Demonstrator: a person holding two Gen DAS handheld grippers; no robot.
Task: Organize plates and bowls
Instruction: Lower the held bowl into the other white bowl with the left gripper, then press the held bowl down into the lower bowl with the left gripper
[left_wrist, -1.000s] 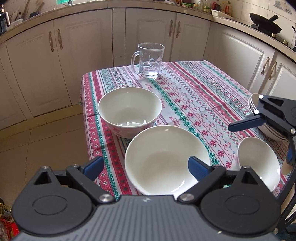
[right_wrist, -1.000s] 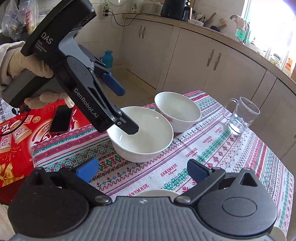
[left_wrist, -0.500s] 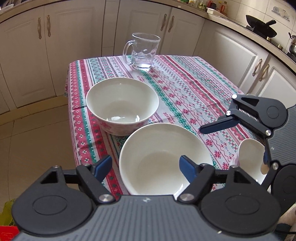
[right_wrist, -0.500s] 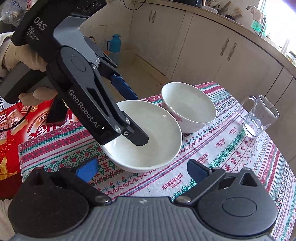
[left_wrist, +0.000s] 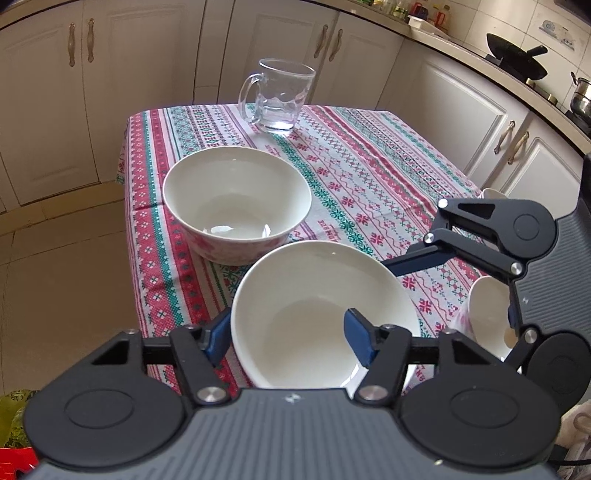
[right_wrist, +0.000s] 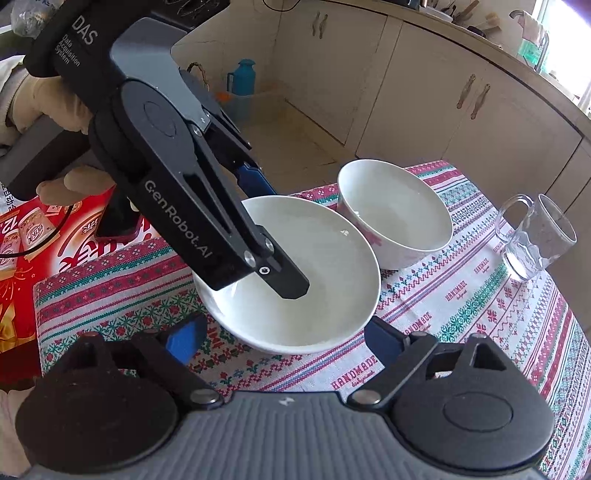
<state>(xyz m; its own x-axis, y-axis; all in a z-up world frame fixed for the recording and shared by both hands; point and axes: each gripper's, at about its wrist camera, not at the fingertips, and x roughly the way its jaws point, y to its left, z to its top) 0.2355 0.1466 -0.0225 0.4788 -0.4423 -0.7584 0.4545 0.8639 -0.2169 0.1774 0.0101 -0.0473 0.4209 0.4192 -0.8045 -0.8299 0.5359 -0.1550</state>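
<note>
Straddling the near rim of the shallow white bowl (left_wrist: 317, 314), left tool (left_wrist: 288, 338) spread wide, not yet clamped; likely lining up a rim grip. Right tool (right_wrist: 284, 341) also unclenched, empty, just short of it. Deeper bowl (left_wrist: 236, 201) behind on worktop (left_wrist: 369, 173), probable stacking partner.

A table (left_wrist: 147, 206) under a red, green and white patterned cloth (left_wrist: 369, 177) carries a shallow white bowl (left_wrist: 317, 295), a deeper bowl (left_wrist: 236, 199) behind it, a glass mug (left_wrist: 280, 96) and a small bowl (left_wrist: 487, 314).
</note>
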